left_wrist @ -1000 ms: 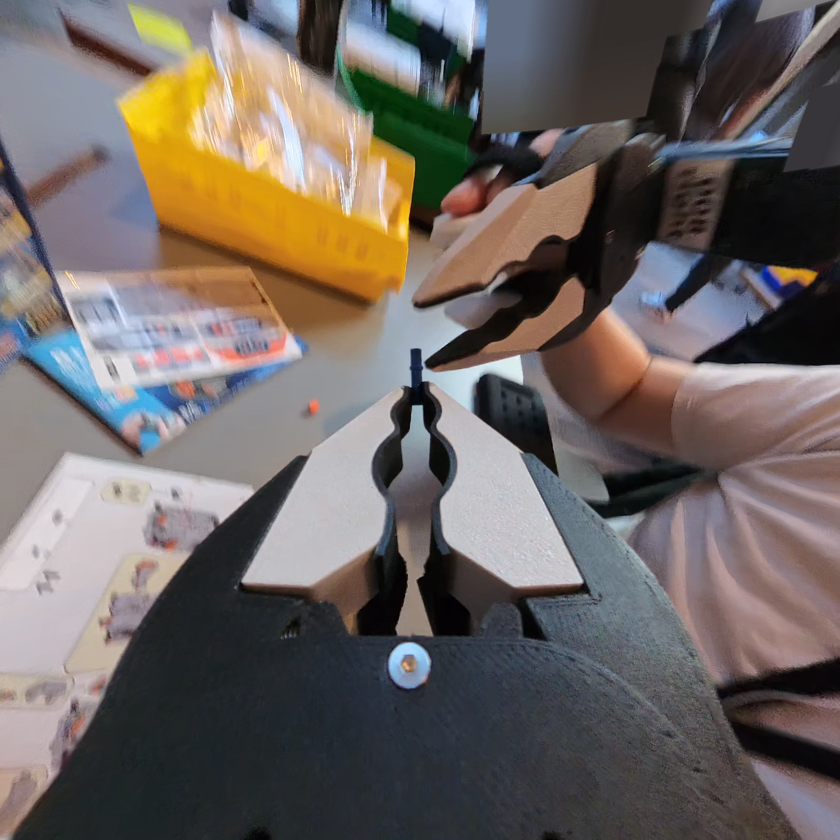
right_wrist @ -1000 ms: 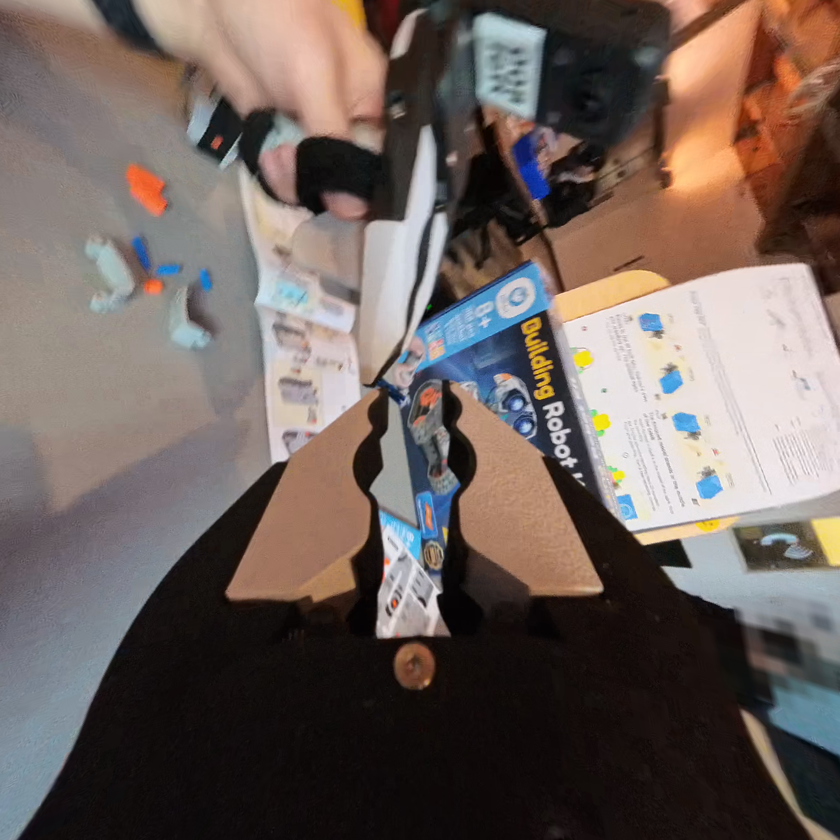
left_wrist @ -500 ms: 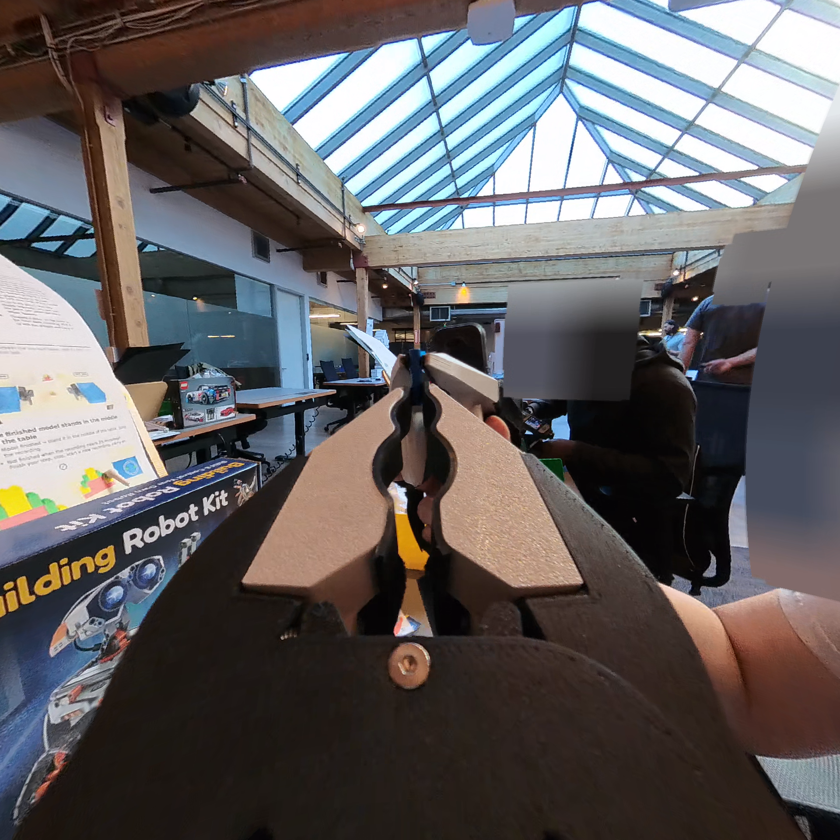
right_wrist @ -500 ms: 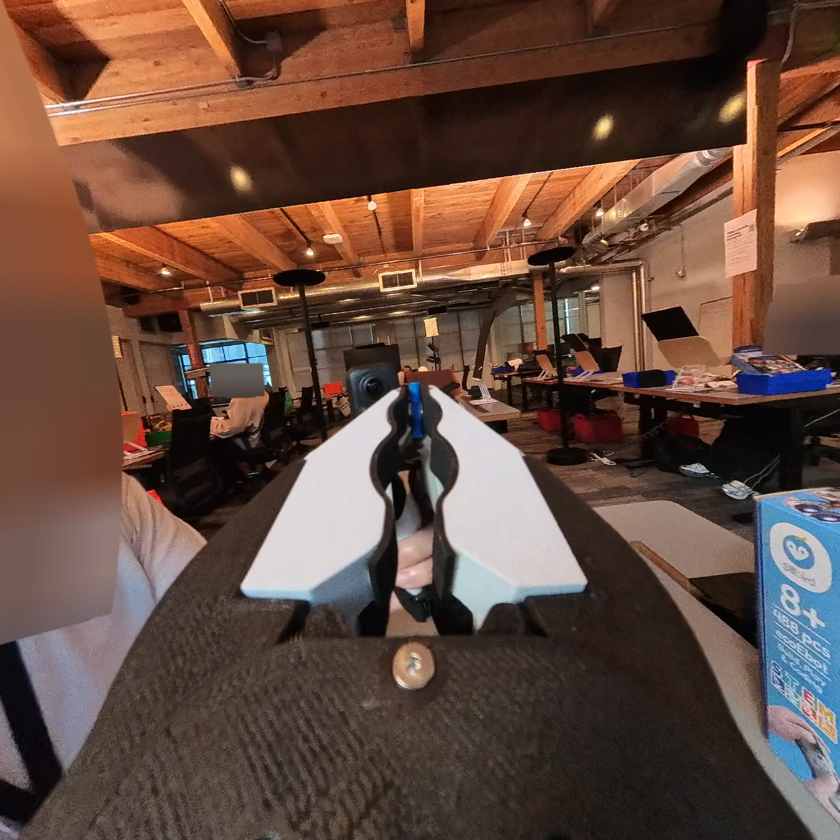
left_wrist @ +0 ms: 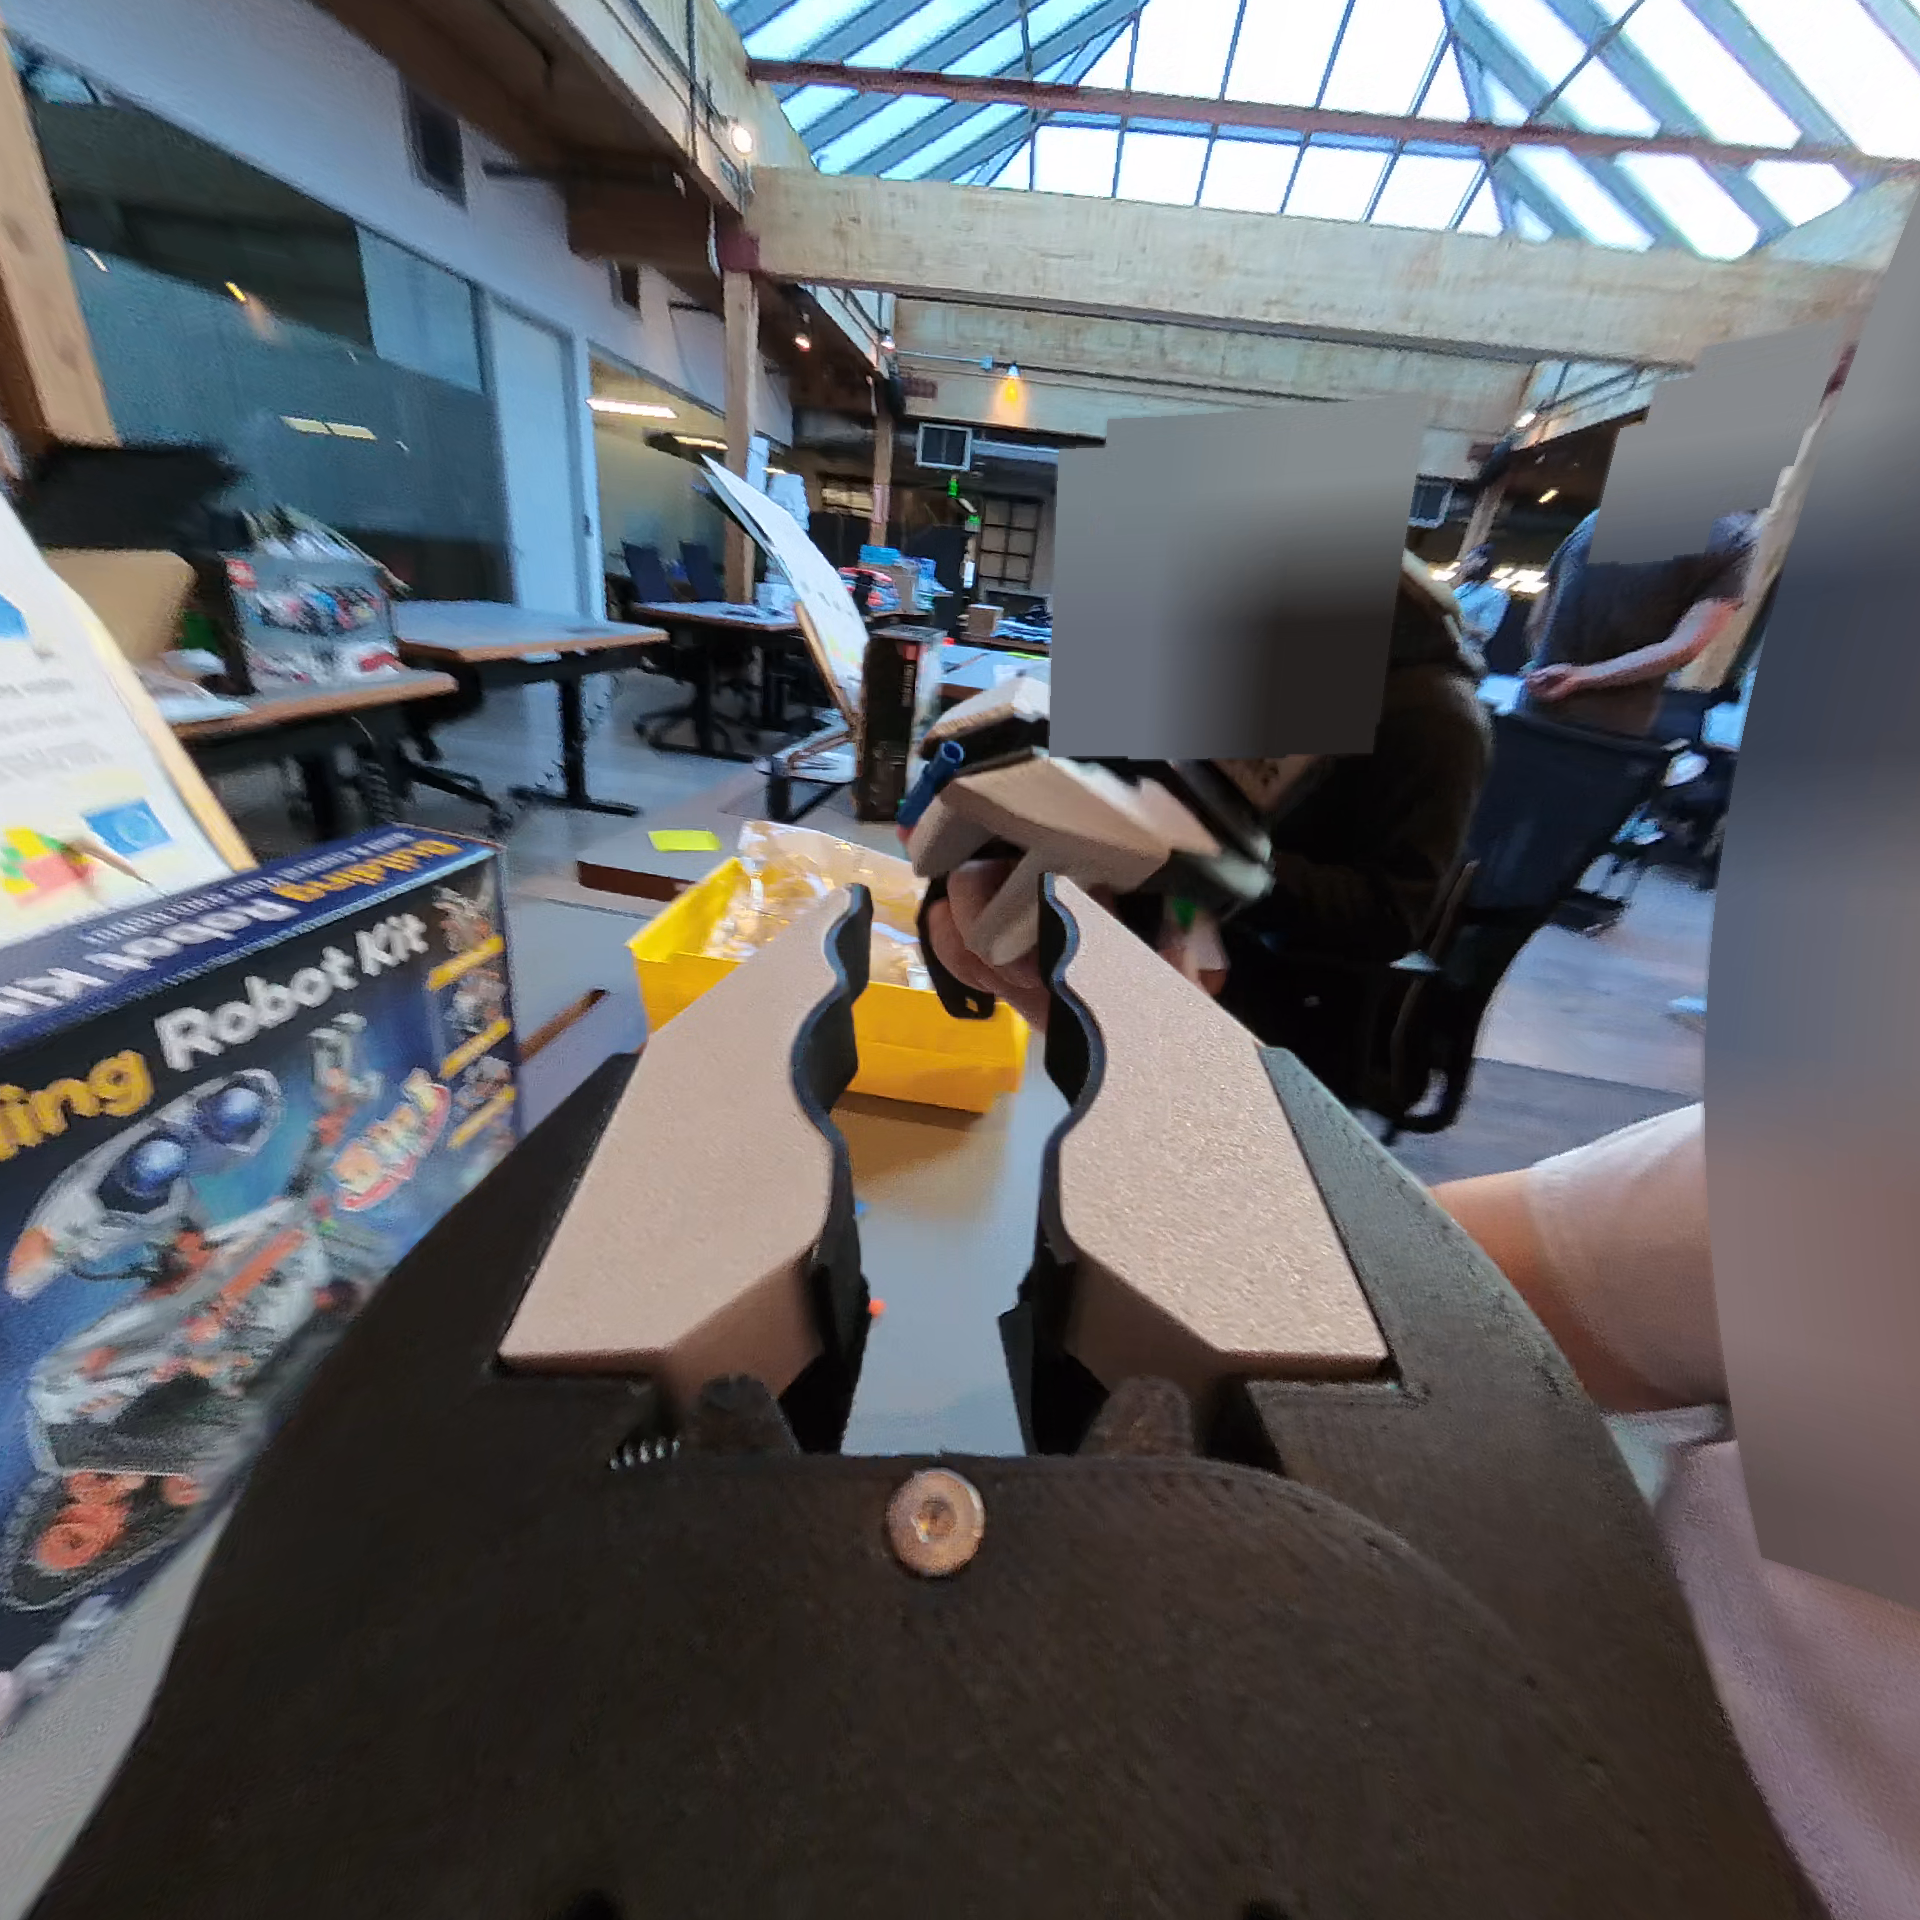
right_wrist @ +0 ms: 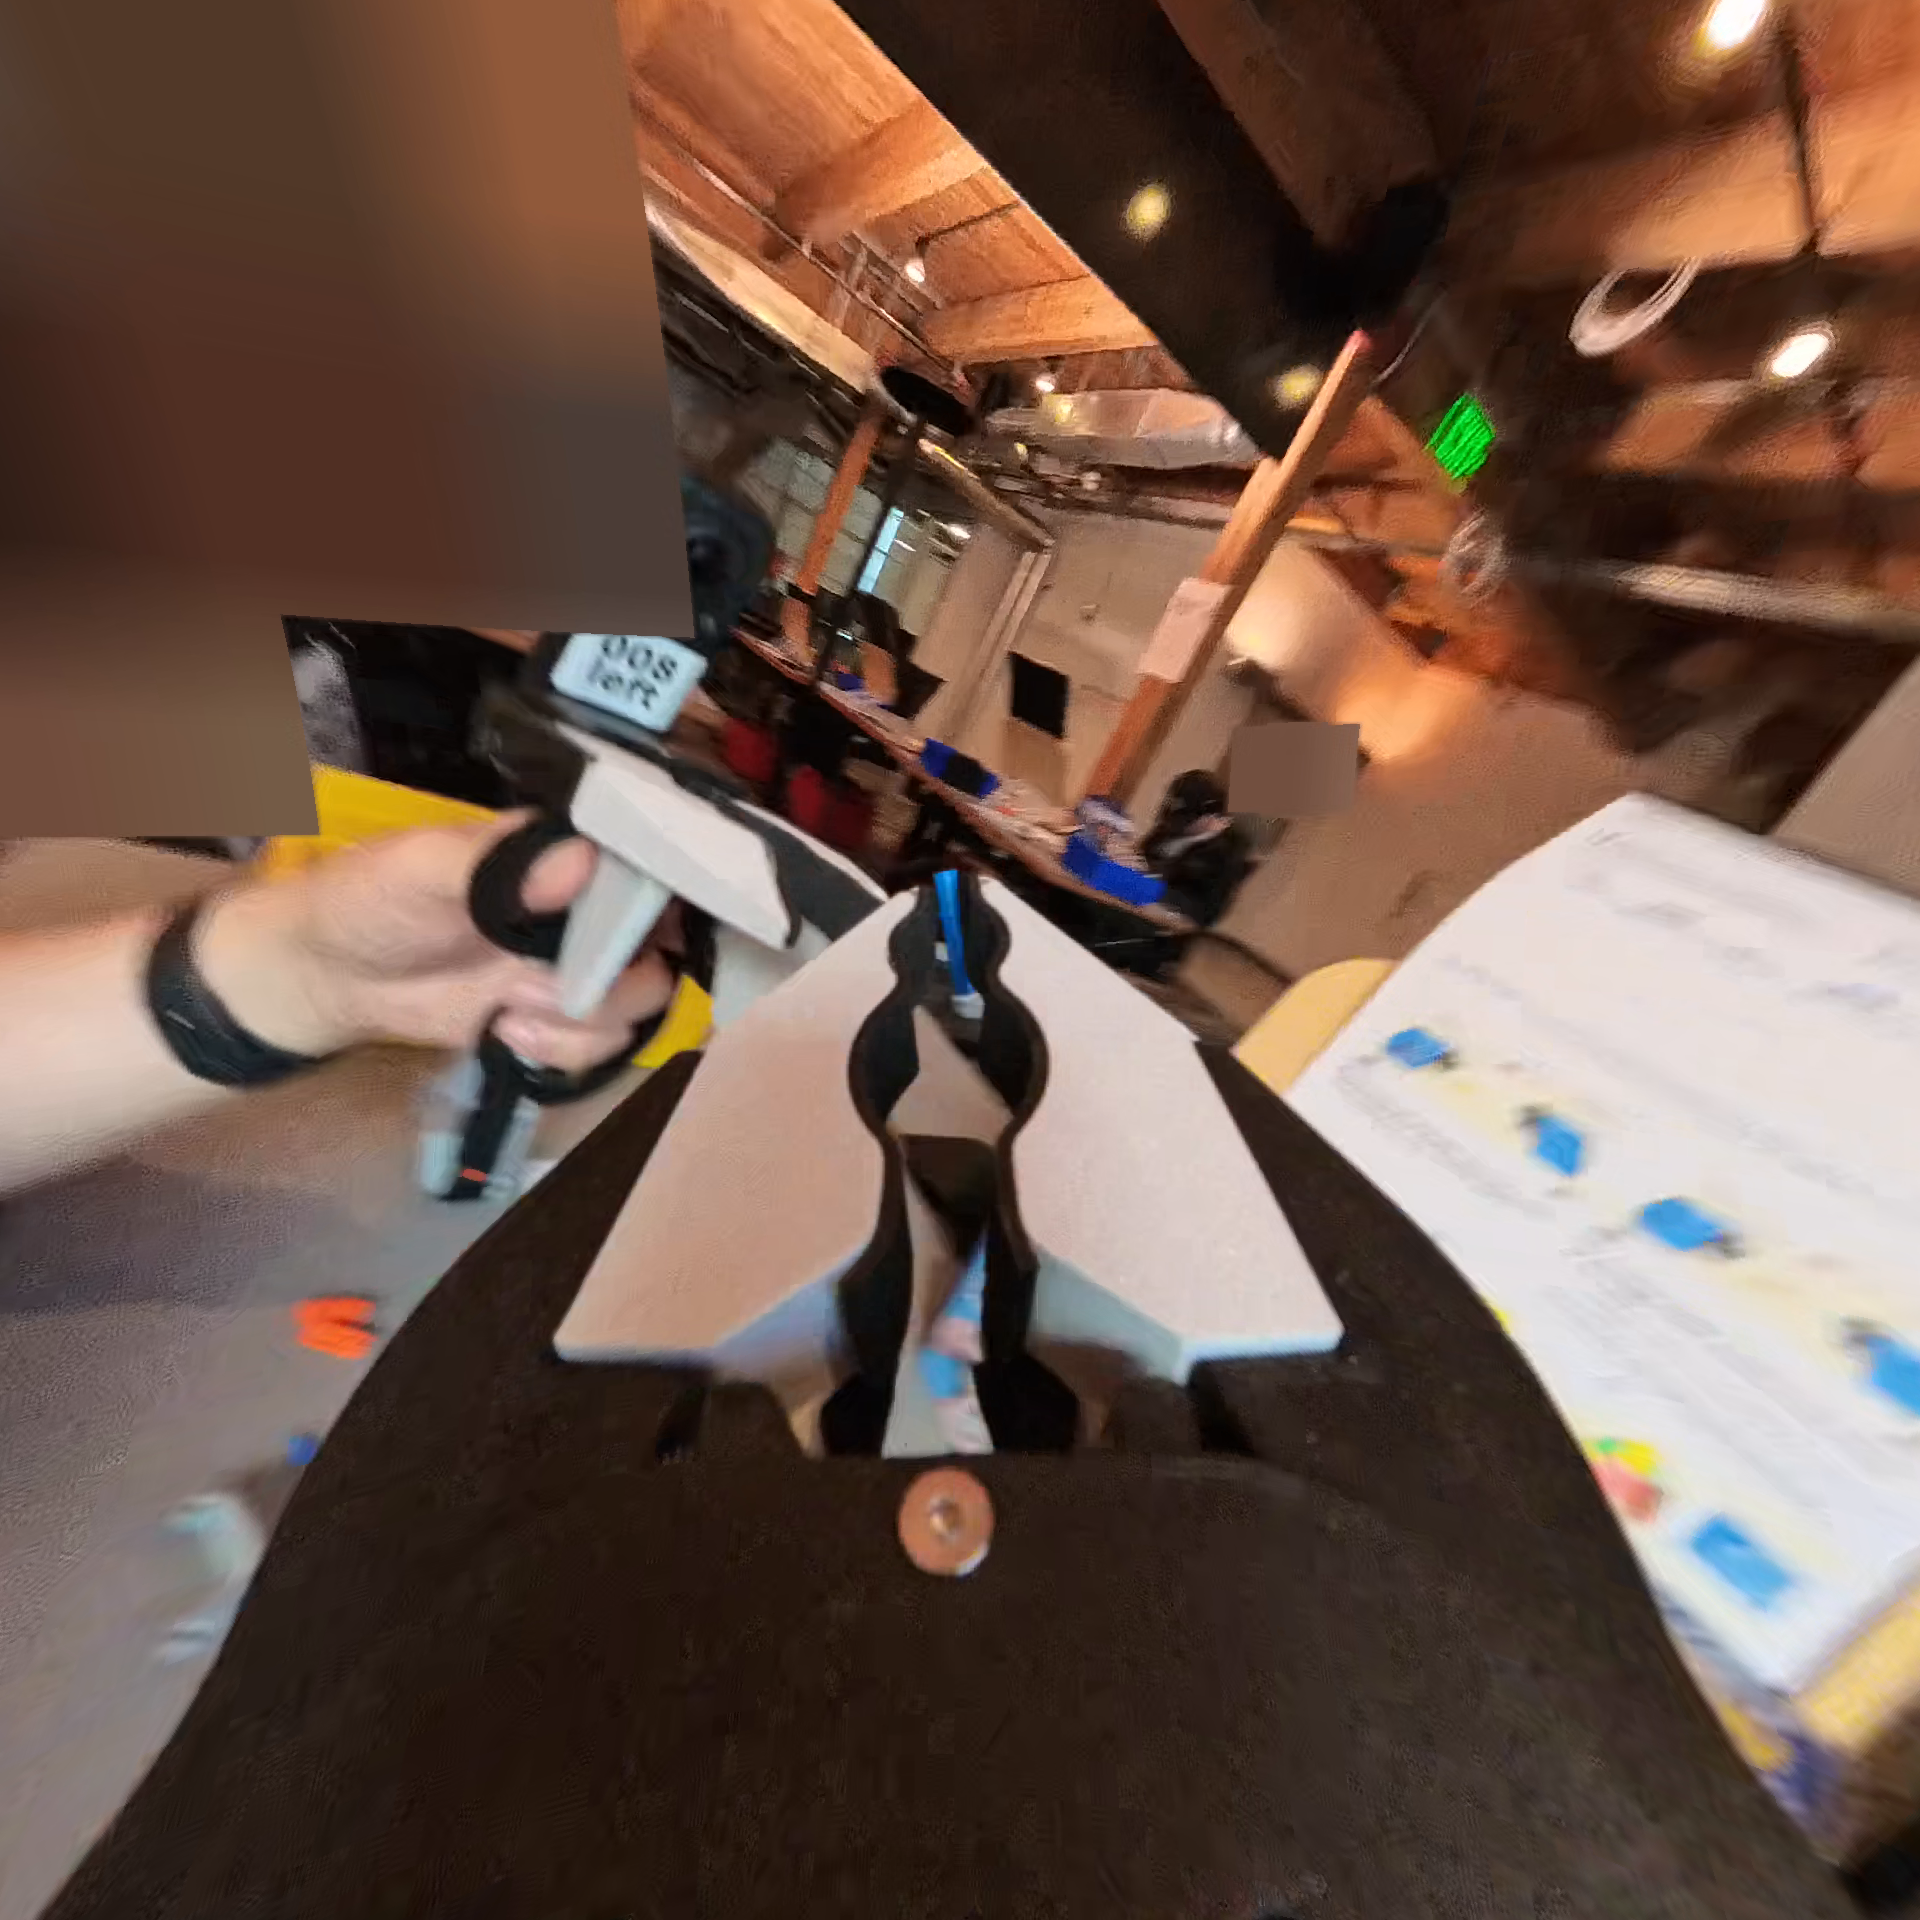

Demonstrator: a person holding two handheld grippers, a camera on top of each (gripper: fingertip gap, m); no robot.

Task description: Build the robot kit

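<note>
My right gripper (right_wrist: 948,899) is shut on a small blue pin (right_wrist: 948,925) that stands up between its fingertips. The same pin (left_wrist: 932,771) shows in the left wrist view, sticking out of the right gripper (left_wrist: 920,805), which a hand holds above the table. My left gripper (left_wrist: 951,909) is open and empty, its jaws well apart, a short way in front of the right gripper. In the right wrist view the left gripper's fingers (right_wrist: 675,842) show at the left, held by a hand with a black wristband.
A yellow bin (left_wrist: 914,1044) with clear plastic bags stands on the grey table (left_wrist: 935,1195). A blue kit box (left_wrist: 239,1143) is at the left. A printed instruction sheet (right_wrist: 1610,1143) is at the right. Small orange parts (right_wrist: 332,1325) lie on the table. People are in the background.
The left gripper, shut on the blue pin before, has opened and let it go. The right gripper has closed on the pin and keeps it. The two grippers have drawn apart.
</note>
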